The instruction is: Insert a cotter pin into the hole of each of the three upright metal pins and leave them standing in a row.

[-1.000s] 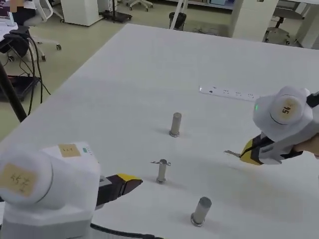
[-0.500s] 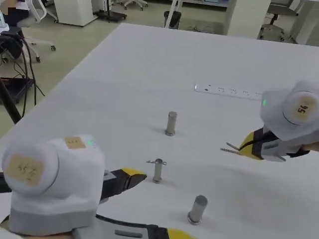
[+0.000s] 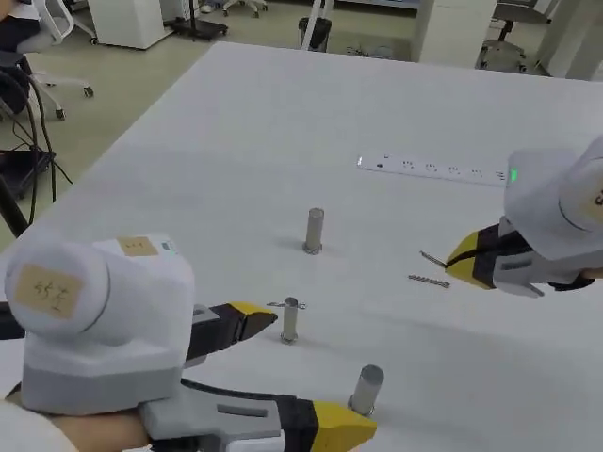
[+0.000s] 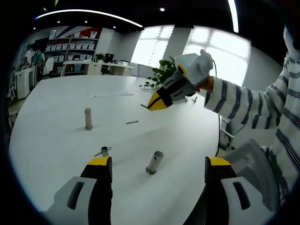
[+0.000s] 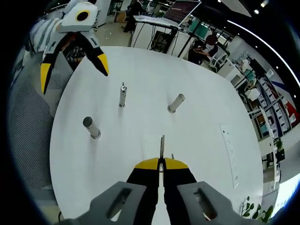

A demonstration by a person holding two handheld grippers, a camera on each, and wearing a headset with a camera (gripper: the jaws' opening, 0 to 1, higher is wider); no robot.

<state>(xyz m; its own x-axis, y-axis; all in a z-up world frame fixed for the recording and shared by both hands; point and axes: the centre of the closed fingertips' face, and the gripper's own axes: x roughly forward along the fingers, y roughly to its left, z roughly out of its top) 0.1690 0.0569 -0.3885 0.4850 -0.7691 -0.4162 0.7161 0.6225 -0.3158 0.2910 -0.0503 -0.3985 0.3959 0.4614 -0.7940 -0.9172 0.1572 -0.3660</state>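
Left gripper (image 3: 324,372): fingers wide apart, empty, beside middle metal pin (image 3: 289,320), which already carries its pin.
Far metal pin (image 3: 314,230): upright, bare.
Right gripper (image 3: 450,262): fingers closed on cotter pin (image 3: 431,257); level it with the hole and approach straight.

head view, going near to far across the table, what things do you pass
near metal pin → middle metal pin, already cottered → loose cotter pin → far metal pin → power strip
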